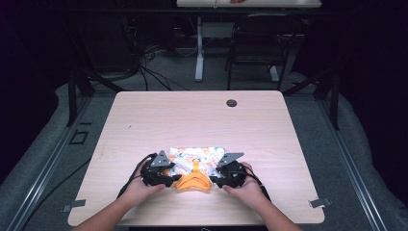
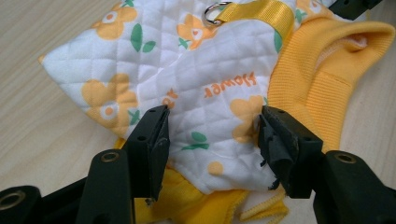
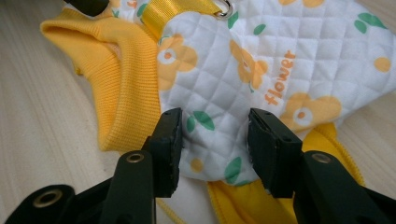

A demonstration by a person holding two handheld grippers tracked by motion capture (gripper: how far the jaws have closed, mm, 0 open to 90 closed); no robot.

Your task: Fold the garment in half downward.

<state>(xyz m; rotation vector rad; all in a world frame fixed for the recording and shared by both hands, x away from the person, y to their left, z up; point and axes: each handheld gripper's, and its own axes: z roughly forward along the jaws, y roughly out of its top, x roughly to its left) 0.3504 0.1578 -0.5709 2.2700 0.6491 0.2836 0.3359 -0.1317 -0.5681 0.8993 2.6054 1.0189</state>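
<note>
A small quilted white garment [image 1: 195, 161] printed with orange flowers lies on the table near its front edge. It has a yellow ribbed collar [image 1: 192, 182] and a yellow strap with a metal ring [image 2: 212, 14]. My left gripper [image 1: 171, 174] rests on its left side. In the left gripper view the jaws [image 2: 212, 135] stand wide apart over the quilted cloth [image 2: 205, 70], beside the collar [image 2: 322, 70]. My right gripper [image 1: 217, 177] rests on the right side. In the right gripper view its jaws [image 3: 215, 135] stand apart, with a bulge of the cloth [image 3: 280, 46] between them.
The wooden table [image 1: 192, 115] has a dark round grommet [image 1: 232, 102] near its far edge. Beyond it stand a black chair [image 1: 260, 43] and a white desk leg [image 1: 198, 53], with cables on the floor. A person's hands and forearms enter from the bottom edge.
</note>
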